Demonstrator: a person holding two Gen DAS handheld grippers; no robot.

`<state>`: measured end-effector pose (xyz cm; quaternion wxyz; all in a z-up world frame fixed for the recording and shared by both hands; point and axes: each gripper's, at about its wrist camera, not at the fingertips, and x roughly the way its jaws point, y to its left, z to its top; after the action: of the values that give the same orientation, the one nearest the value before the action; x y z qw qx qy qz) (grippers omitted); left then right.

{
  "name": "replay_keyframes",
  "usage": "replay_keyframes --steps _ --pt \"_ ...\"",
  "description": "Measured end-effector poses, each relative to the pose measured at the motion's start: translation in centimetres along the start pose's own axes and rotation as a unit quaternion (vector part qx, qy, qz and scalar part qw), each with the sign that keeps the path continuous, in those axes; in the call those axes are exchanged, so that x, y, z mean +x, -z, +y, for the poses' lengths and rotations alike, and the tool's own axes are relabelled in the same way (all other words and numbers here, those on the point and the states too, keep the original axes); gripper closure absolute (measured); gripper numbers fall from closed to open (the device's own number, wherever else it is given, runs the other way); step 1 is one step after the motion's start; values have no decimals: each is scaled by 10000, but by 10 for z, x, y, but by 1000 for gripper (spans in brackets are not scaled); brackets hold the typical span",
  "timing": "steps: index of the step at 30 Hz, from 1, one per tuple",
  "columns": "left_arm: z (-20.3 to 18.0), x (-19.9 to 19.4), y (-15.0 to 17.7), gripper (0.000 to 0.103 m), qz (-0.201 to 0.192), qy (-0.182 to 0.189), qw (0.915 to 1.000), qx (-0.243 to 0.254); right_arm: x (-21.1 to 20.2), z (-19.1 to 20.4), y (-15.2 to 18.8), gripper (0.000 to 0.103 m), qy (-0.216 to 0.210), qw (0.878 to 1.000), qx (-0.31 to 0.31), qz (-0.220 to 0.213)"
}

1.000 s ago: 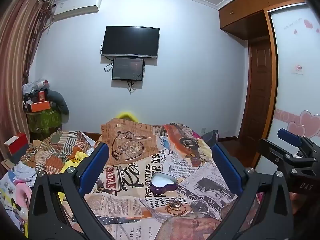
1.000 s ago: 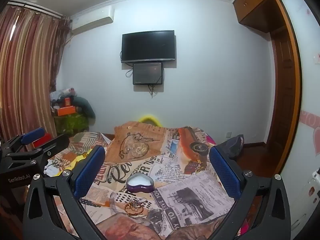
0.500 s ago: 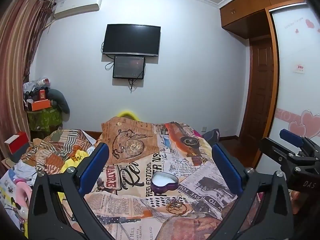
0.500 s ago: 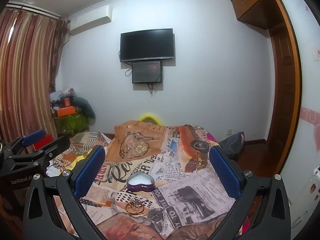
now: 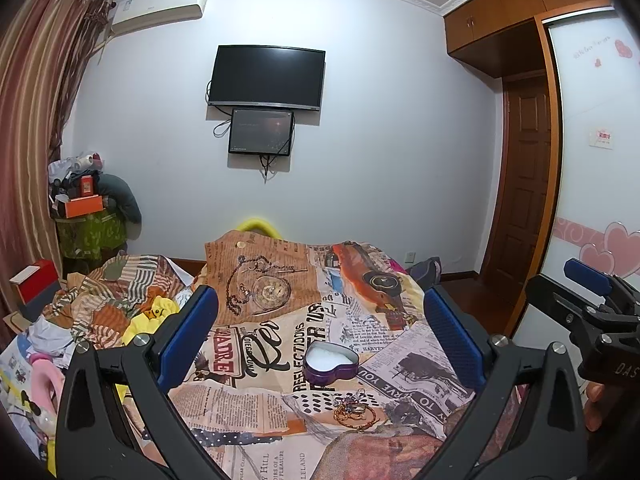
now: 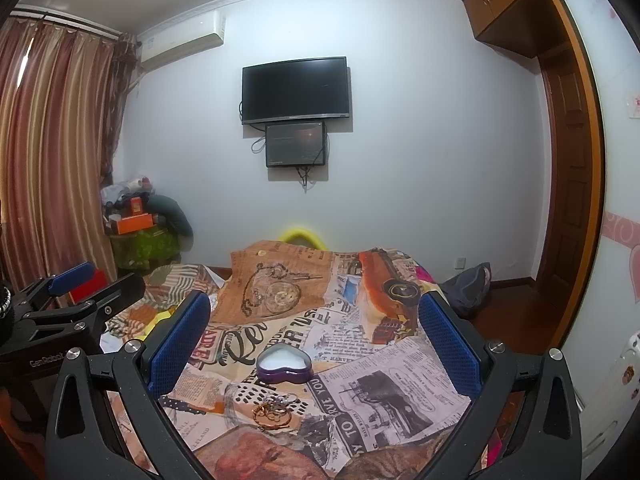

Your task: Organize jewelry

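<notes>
The printed cloth (image 5: 256, 400) lies bare around the heart-shaped tin (image 5: 330, 363) and the jewelry heap (image 5: 355, 411) just in front of it; both wide-spread grippers, left gripper (image 5: 320, 340) and right gripper (image 6: 312, 344), hang above with nothing between; crumpled bedding (image 5: 116, 304) crowds the left edge only.

Your left gripper (image 5: 320, 336) hangs wide open above the newsprint cloth (image 5: 248, 396); between its fingers sit the purple heart tin (image 5: 330, 363) and, nearer you, tangled jewelry (image 5: 355, 411)
</notes>
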<state>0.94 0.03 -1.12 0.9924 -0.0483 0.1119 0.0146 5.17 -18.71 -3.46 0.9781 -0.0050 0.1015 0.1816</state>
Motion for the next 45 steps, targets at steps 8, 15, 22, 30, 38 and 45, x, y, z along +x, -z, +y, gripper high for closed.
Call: replay_keyframes --steps 8,15,22,30,38,45 --pt "1 1 2 0 30 13 10000 -7 1 0 1 0 -7 10000 10 9" --pt "-1 2 2 0 45 5 10000 5 2 1 2 0 -19 10000 16 8" --pt "-3 2 2 0 51 16 10000 7 2 2 2 0 -22 10000 25 13" --pt "-3 2 2 0 59 15 10000 9 1 3 3 0 -25 10000 37 16" --pt "-4 3 1 0 64 16 10000 6 1 3 3 0 -20 10000 44 31" --pt "-4 3 1 0 65 16 10000 9 2 3 3 0 -11 10000 38 45"
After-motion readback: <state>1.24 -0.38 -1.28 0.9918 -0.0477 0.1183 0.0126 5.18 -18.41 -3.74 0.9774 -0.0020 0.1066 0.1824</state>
